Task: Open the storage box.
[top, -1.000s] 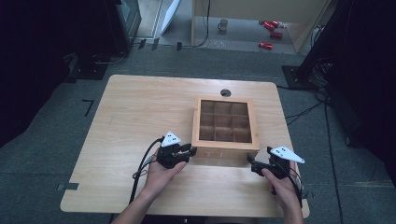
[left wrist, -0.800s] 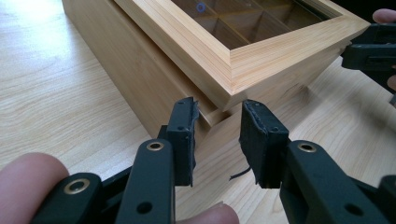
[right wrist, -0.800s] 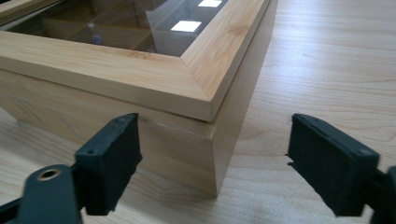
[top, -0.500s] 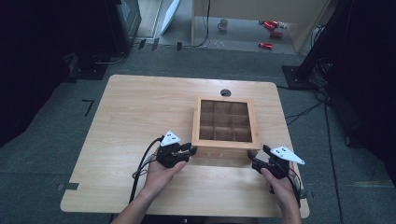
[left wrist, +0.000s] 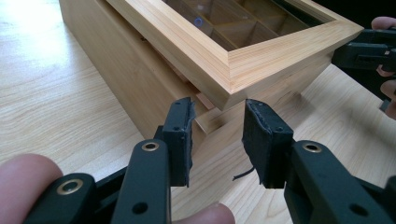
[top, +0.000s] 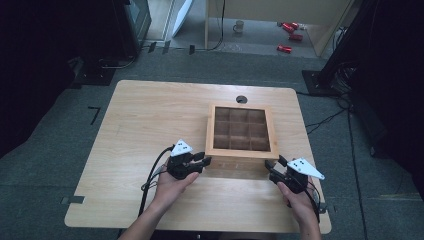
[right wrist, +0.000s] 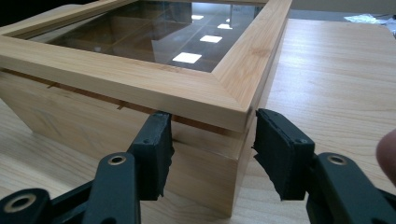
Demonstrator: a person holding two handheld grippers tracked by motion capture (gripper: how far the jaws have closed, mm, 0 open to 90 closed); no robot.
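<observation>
A square wooden box (top: 240, 151) with a glass lid over a grid of compartments stands right of the table's middle. My left gripper (top: 205, 161) is at its near left corner. In the left gripper view that gripper (left wrist: 217, 135) straddles the box (left wrist: 140, 60) below the lid's rim; its jaws have just eased open a little, and the pads still lie on the wood. My right gripper (top: 270, 165) is at the near right corner. There the gripper (right wrist: 210, 149) has been closing around the box (right wrist: 140, 84), and a thin gap shows beside its right pad (right wrist: 275, 154).
The light wooden table (top: 150, 125) has a round cable hole (top: 241, 99) behind the box. Cables trail from both grippers over the near edge. A mug (top: 239, 25) and red items (top: 285, 48) lie on the floor beyond. The other gripper (left wrist: 364, 51) shows across the box.
The right gripper's jaws have narrowed around the box's near right corner. Both hands and the box have kept their places.
</observation>
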